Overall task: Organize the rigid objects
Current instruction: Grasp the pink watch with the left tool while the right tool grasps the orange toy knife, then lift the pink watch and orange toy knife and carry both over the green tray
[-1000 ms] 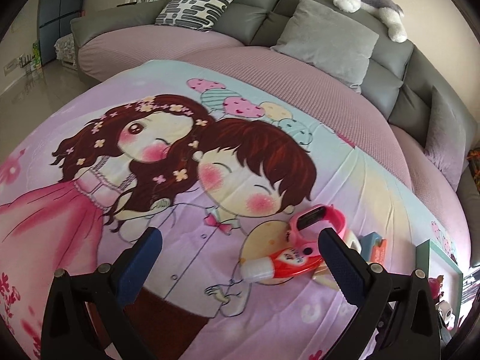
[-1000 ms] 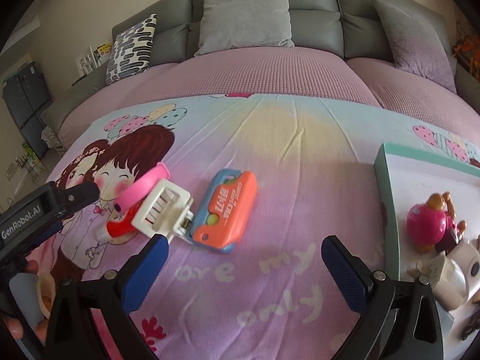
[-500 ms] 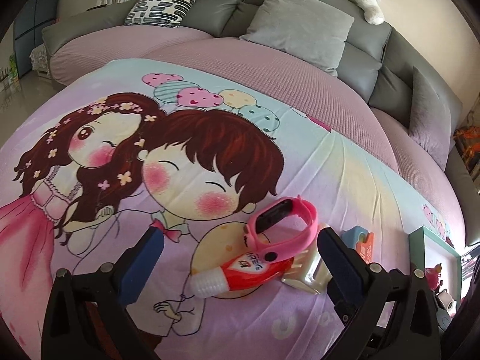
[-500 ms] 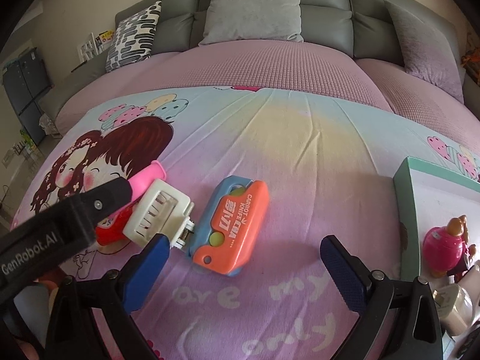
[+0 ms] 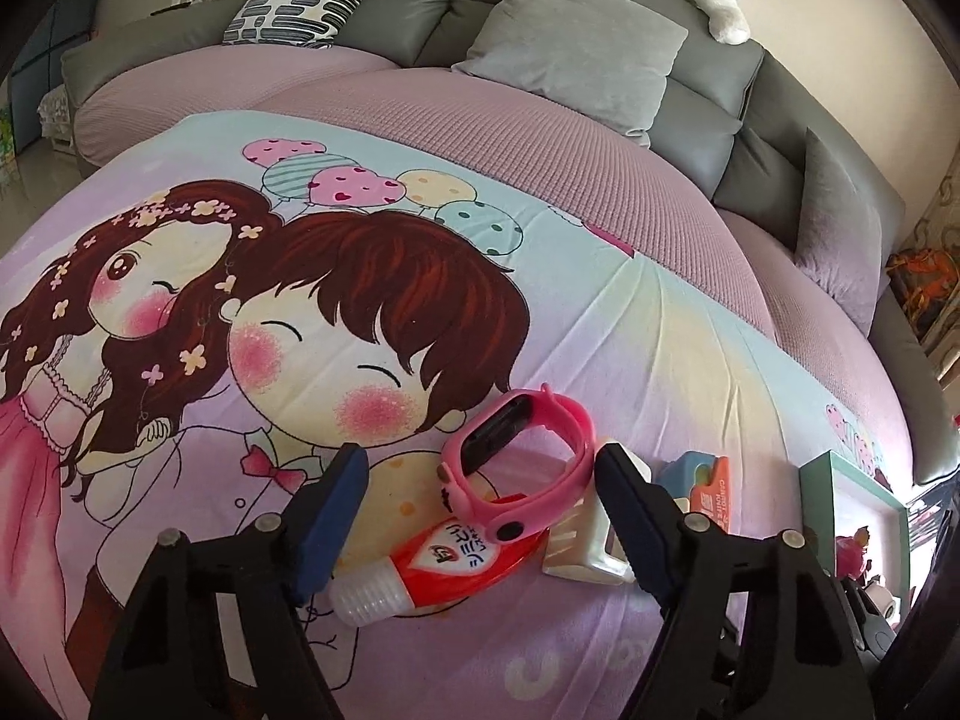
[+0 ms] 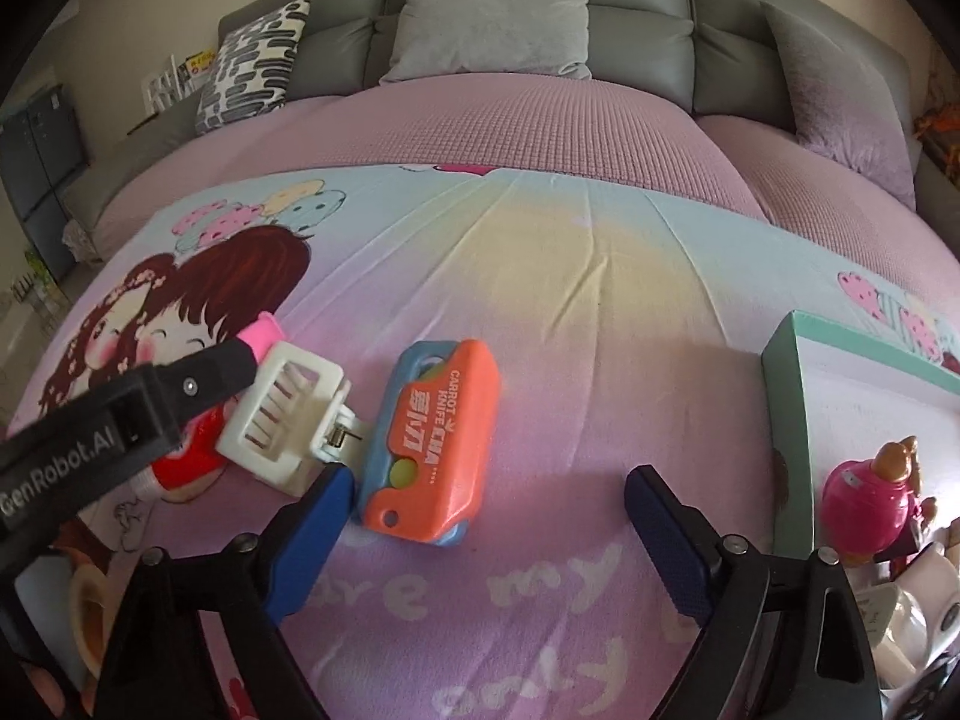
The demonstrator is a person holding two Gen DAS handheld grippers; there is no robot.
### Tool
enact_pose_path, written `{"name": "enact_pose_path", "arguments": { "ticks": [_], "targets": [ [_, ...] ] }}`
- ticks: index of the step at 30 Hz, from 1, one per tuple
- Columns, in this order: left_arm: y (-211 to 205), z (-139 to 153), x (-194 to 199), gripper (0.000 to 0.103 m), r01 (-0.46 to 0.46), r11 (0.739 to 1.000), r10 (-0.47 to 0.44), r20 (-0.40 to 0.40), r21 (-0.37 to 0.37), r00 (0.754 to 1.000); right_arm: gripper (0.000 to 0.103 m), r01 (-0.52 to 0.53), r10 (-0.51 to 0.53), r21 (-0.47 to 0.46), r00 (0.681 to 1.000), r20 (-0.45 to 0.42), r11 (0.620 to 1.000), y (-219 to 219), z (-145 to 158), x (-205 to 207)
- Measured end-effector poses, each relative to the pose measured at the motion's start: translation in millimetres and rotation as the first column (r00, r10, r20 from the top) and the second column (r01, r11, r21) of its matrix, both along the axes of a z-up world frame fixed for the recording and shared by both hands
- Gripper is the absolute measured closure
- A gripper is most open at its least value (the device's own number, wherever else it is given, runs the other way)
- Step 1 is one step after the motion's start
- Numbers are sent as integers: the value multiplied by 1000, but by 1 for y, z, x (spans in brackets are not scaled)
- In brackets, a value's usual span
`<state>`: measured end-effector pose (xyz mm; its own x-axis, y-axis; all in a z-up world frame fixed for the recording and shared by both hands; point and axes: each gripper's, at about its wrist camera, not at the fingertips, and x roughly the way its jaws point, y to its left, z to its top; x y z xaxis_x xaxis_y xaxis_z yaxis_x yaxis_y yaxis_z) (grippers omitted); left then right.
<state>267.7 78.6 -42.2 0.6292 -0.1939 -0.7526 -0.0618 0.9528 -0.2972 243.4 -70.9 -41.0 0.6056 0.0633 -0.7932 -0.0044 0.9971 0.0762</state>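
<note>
Two grippers hang over the cartoon-print bedsheet (image 5: 630, 324), and both have narrowed since a second ago. The left gripper (image 5: 480, 486) has come nearer the pile and is closing, with the pink watch (image 5: 516, 462) and red tube (image 5: 456, 558) between its blue fingers (image 5: 336, 510), which touch neither. The right gripper (image 6: 486, 516) has barely shifted; it is closing too, released, with the lower end of the orange toy knife (image 6: 438, 444) between its fingers. That knife is orange over blue and printed "CARROT KNIFE". At its 9 o'clock, touching it, lies a white hair clip (image 6: 288, 414). The watch is a looped pink band with a dark face, resting on the white-capped tube. A green-rimmed box (image 6: 786, 420) sits at 3 o'clock.
</note>
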Motion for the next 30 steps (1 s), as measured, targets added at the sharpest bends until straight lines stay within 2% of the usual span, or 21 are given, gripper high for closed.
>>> {"name": "enact_pose_path", "arguments": {
  "ticks": [3, 6, 10, 12, 14, 19, 25, 27, 30],
  "targets": [
    [-1, 0, 2, 35, 11, 999, -11, 4, -31, 1000, 12, -5, 5, -9, 1000, 7, 1000, 3, 0, 2],
    [0, -1, 3, 38, 9, 998, -9, -1, -55, 1000, 18, -17, 17, -28, 1000, 10, 999, 8, 0, 3],
    [-1, -2, 3, 42, 14, 997, -14, -5, -71, 1000, 35, -33, 34, -37, 999, 18, 999, 12, 0, 3],
    [-2, -1, 2, 49, 22, 996, -23, -6, -83, 1000, 45, -37, 38, -41, 999, 19, 998, 13, 0, 3],
    [-3, 0, 2, 49, 22, 997, -23, -9, -80, 1000, 55, -37, 38, -38, 999, 19, 999, 12, 0, 2],
    [3, 0, 1, 49, 4, 996, -7, -34, -91, 999, 57, -36, 37, -27, 999, 18, 999, 11, 0, 1],
    [13, 0, -2, 49, -50, 999, 48, -58, -21, 997, 58, -36, 36, -22, 999, 18, 999, 10, 0, 0],
    [13, -1, -2, 49, -50, 999, 49, -59, -16, 997, 58, -36, 36, -18, 999, 18, 999, 9, 0, 0],
    [6, 0, -1, 49, -43, 998, 45, -56, 38, 997, 58, -37, 37, -16, 999, 19, 999, 9, 0, 0]
  ]
}}
